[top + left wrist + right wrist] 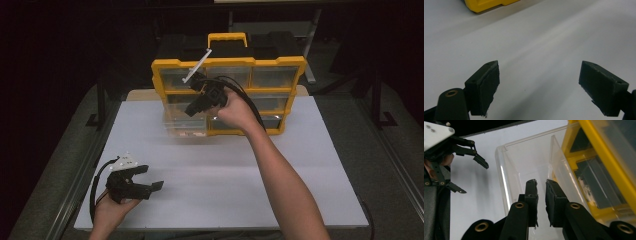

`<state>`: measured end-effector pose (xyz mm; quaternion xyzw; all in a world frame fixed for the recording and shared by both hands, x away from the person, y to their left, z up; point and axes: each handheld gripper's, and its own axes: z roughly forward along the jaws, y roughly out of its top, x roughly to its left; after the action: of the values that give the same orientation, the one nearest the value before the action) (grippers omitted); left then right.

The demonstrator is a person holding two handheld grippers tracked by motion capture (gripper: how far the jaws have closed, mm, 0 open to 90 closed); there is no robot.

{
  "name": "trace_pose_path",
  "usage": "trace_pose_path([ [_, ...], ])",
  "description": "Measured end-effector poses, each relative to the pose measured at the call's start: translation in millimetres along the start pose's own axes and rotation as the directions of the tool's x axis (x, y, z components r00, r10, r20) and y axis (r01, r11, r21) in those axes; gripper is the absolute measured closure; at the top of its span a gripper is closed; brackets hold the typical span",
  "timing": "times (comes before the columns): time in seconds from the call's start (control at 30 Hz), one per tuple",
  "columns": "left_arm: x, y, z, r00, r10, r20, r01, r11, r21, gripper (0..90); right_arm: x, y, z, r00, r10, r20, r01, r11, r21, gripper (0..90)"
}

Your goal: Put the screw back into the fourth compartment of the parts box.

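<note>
Right gripper view puts your right gripper [541, 185] nearly shut, a slim gap between the pads and nothing pinched, beside the clear drawer [529, 167] pulled half out of the yellow organizer [229, 95]. You seem between grips; next, re-seat on its front wall. Your left gripper [539, 82] rests open over the table [225, 175].

The left gripper [145, 179] rests low, jaws spread wide; the right gripper [192, 95], arm outstretched, shows jaws nearly together.
</note>
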<state>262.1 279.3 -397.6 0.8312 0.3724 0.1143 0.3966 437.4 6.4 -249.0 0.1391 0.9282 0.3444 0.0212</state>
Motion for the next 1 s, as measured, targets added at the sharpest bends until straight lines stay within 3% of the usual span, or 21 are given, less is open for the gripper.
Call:
trace_pose_path([
  [0.2, -2.3, 0.5, 1.1, 0.9998, -0.02, 0.001, 0.02, 0.9995, -0.023, 16.5, 4.3, -12.3, -23.3, 0.9997, 0.01, 0.023, -0.009, 1.0, -0.025, 75.9],
  [0.43, -2.8, 1.1, 1.2, 1.0, -0.005, -0.001, 0.005, 0.9999, -0.014, 16.5, 2.3, -34.6, -44.6, 0.9979, 0.038, 0.053, -0.036, 0.998, -0.047, 73.3],
  [0.7, -4.4, 1.2, 2.0, 0.9999, -0.016, -0.003, 0.016, 0.9996, -0.025, 16.5, 1.2, -60.3, -56.2, 0.9951, 0.062, 0.077, -0.057, 0.996, -0.064, 69.7],
  [0.77, -4.0, 1.7, 1.2, 1.0, -0.001, -0.005, 0.001, 0.9999, -0.017, 16.5, 1.0, -66.5, -59.6, 0.9934, 0.082, 0.08, -0.077, 0.995, -0.068, 68.9],
  [0.83, -5.6, 2.1, 2.0, 0.9999, -0.012, -0.006, 0.011, 0.9994, -0.032, 16.5, 1.6, -72.8, -63.6, 0.991, 0.106, 0.081, -0.1, 0.992, -0.077, 67.5],
  [1.0, -5.8, 2.8, 2.1, 1.0, 0.0, -0.002, 0.0, 0.9998, -0.02, 16.6, 2.5, -86.1, -69.8, 0.9881, 0.121, 0.094, -0.113, 0.99, -0.088, 62.6],
])
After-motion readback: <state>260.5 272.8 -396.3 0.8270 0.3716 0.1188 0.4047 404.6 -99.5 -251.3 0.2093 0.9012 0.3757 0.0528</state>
